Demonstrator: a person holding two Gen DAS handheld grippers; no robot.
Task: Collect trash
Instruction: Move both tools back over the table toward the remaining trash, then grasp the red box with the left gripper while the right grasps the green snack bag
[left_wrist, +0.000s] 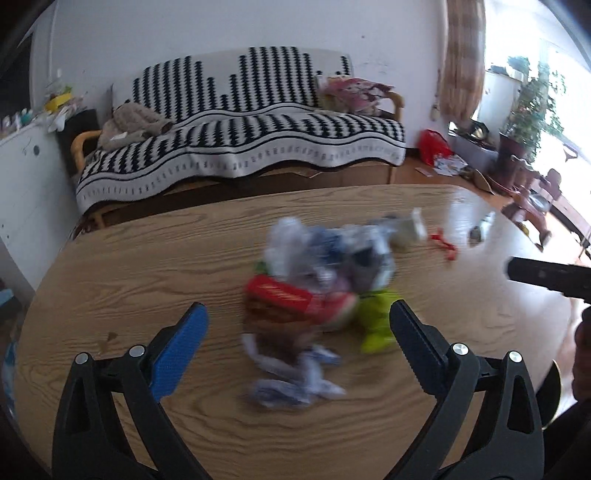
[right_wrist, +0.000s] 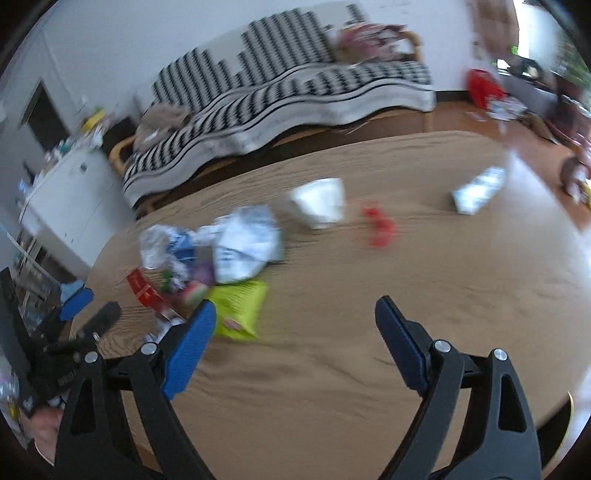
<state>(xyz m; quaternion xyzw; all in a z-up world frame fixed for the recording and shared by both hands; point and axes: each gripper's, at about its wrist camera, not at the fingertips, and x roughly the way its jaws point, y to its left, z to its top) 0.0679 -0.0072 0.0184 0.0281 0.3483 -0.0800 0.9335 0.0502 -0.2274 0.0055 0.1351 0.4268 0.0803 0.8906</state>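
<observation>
A blurred heap of trash lies on the wooden table (left_wrist: 129, 266): a red packet (left_wrist: 280, 293), a lime-green wrapper (left_wrist: 376, 321), clear and blue plastic (left_wrist: 295, 240) and crumpled white-blue wrappers (left_wrist: 291, 384). My left gripper (left_wrist: 299, 328) is open and empty, its jaws either side of the heap's near part. In the right wrist view the green wrapper (right_wrist: 238, 306), a white crumpled bag (right_wrist: 247, 247), a white cup (right_wrist: 319, 206), a red scrap (right_wrist: 380, 227) and a silver wrapper (right_wrist: 478, 190) show. My right gripper (right_wrist: 295, 321) is open and empty above bare table (right_wrist: 369, 280), just right of the green wrapper.
A sofa with a black-and-white cover (left_wrist: 240, 122) stands behind the table. A white cabinet (left_wrist: 22, 177) is at the left. A red bag (left_wrist: 434, 146), boxes and potted plants (left_wrist: 532, 107) crowd the floor at the right. The left gripper (right_wrist: 79, 310) shows at the right wrist view's left edge.
</observation>
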